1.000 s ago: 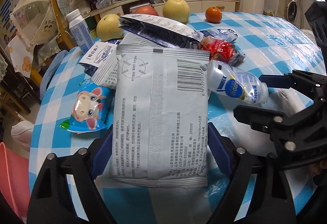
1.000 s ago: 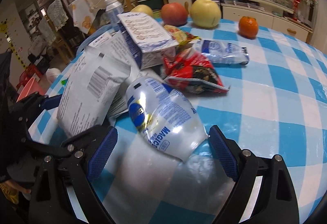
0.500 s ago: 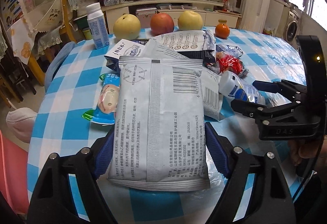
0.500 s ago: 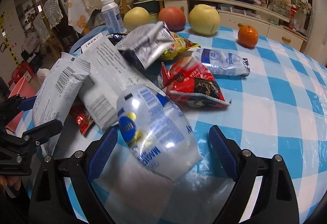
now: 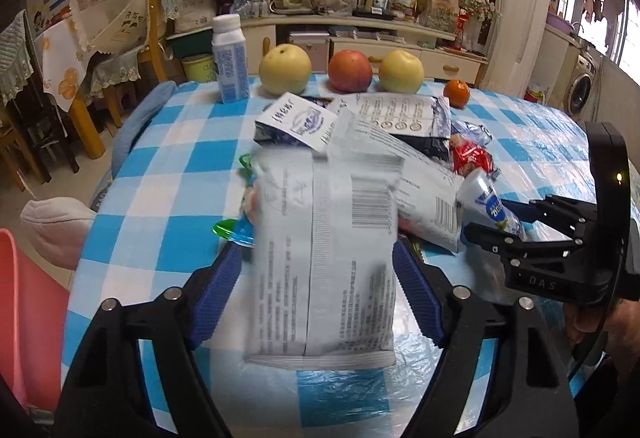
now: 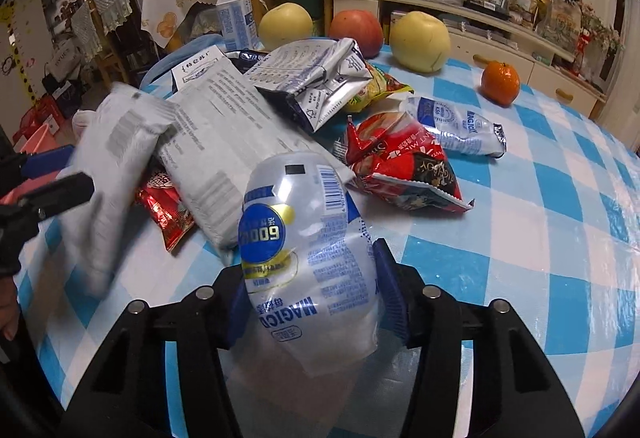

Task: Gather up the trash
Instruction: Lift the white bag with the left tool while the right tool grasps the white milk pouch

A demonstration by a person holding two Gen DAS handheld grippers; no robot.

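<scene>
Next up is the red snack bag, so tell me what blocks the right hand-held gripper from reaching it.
The right hand-held gripper is closing on a clear plastic pouch, so it is occupied. The red snack bag lies on the table just beyond and right of that pouch, uncovered; nothing else visible sits between them.

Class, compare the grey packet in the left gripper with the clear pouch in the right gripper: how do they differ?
The grey packet is opaque, flat and rectangular, with a barcode and small print; the clear pouch is see-through and rounded, with a blue round label. The packet spans wide-set jaws of the left gripper; the pouch sits between the narrower, closing jaws of the right gripper. Both are soft wrappers lifted from the checked table.
</scene>
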